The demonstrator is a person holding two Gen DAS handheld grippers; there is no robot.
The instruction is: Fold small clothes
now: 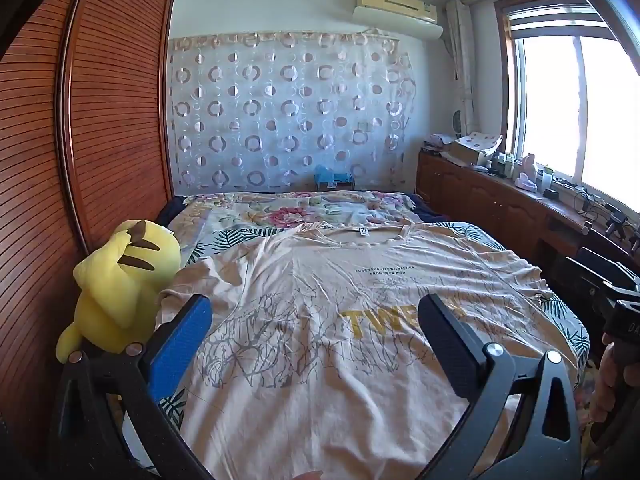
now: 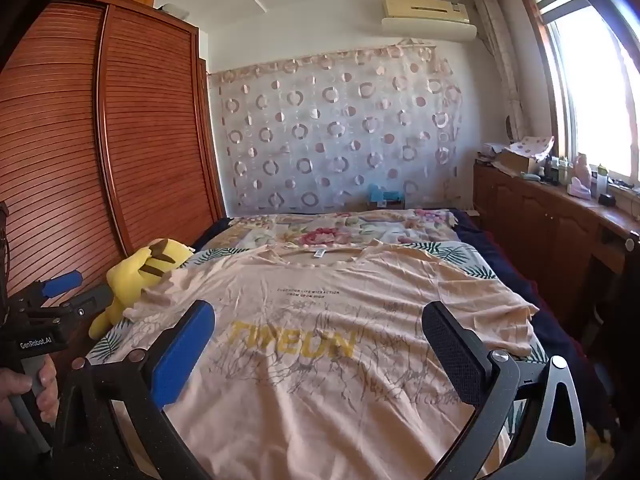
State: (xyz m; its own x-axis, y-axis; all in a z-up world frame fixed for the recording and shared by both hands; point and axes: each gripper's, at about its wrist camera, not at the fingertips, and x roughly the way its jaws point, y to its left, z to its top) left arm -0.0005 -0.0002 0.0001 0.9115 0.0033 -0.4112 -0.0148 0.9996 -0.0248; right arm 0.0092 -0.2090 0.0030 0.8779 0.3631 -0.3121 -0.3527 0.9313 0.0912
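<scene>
Both tongs gape wide, empty, above the T-shirt on the bed.

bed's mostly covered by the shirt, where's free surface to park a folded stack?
Best patch: the floral bedspread beyond the T-shirt collar, up to the curtain wall. A thin leaf-print strip shows past the shirt's right sleeve. Crowded: the left edge, where the yellow plush toy sits against the wardrobe, and the cluttered window counter.

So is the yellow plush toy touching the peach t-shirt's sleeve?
Touching. In the left wrist view the t-shirt sleeve's bunched edge runs up against the yellow plush toy, with no bedsheet showing between them.
</scene>
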